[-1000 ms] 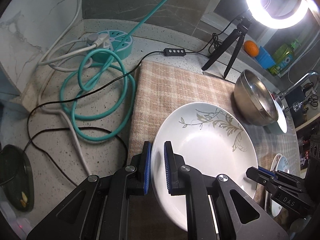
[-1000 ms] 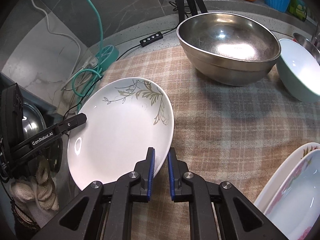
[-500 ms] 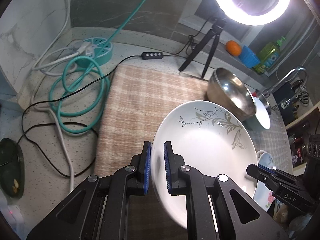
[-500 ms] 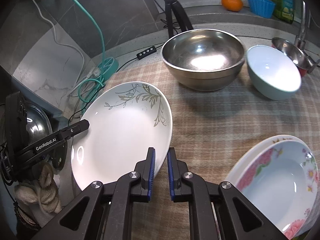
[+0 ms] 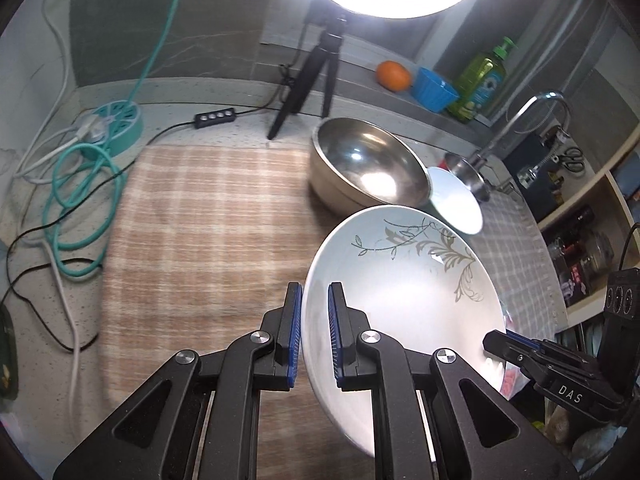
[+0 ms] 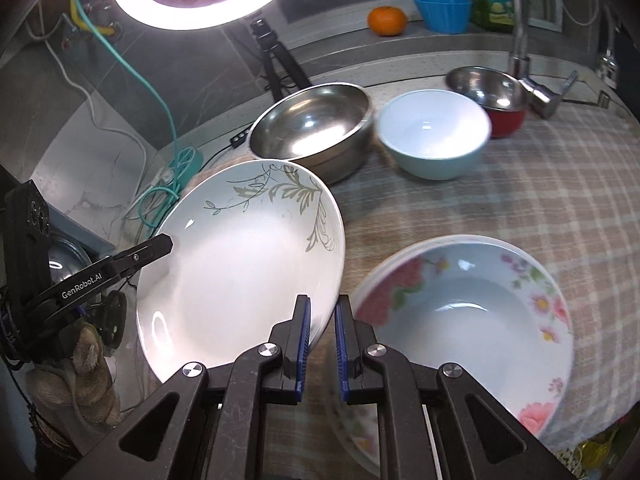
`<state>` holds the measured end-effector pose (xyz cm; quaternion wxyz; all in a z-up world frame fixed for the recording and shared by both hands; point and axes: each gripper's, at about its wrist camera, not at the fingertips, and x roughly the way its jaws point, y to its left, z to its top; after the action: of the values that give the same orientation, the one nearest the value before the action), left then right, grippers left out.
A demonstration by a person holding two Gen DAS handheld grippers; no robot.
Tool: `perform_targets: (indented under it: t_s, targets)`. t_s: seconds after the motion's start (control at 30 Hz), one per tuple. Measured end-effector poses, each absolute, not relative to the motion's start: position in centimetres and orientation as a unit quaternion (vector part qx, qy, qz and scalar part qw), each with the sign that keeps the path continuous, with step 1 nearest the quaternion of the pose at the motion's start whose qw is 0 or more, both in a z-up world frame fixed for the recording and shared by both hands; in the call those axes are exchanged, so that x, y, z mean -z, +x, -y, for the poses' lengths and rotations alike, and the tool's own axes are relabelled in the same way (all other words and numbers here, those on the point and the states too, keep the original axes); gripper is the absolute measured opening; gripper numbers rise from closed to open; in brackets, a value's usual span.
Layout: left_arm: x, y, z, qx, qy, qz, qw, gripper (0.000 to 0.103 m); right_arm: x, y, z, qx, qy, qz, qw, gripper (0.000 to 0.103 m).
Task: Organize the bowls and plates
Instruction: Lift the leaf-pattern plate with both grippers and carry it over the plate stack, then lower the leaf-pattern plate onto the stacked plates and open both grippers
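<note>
A white plate with a grey leaf pattern (image 5: 404, 292) (image 6: 248, 264) hangs tilted above the checked cloth, carried by both grippers. My left gripper (image 5: 314, 332) is shut on its left rim, and my right gripper (image 6: 321, 340) is shut on its right rim. Each gripper shows in the other's view: the right one (image 5: 516, 350), the left one (image 6: 154, 246). To the right lie flowered dishes (image 6: 468, 320), stacked. Behind stand a large steel bowl (image 6: 316, 124) (image 5: 368, 168), a pale blue bowl (image 6: 434, 136) and a small steel bowl (image 6: 486, 86) set in a red one.
A ring light on a tripod (image 5: 316, 64) stands at the back. Teal and black cables (image 5: 80, 184) coil on the counter left of the cloth (image 5: 208, 232). An orange (image 6: 387, 20), a blue cup (image 6: 442, 12), a green bottle (image 5: 480, 80) and a tap (image 6: 520, 32) line the back ledge.
Both grippers have carried the plate up and to the right across the cloth. The flowered dishes and the bowls near the tap have come into the right wrist view.
</note>
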<state>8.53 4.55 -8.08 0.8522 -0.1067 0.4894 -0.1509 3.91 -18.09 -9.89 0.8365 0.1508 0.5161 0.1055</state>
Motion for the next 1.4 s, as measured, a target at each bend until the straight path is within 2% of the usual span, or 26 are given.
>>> perform_targets:
  t_s: [0.63,1.03,1.4]
  targets:
    - [9.6,6.4,5.9,0.227,-0.081,-0.517,0.822,0.011,11.6,-1.6,27.9,-0.014,0.177,-0.527,0.831,0.011]
    - [10.9,5.3,8.2,0.228,-0.055,-0.532,0.813,0.011,13.9,-2.5,30.0,0.001,0.176,-0.548,0.818,0.010]
    - [11.8,4.8,9.1,0.230,-0.030,-0.543,0.807,0.011,13.5,-2.1,30.5,0.009,0.145,-0.545,0.826,0.010]
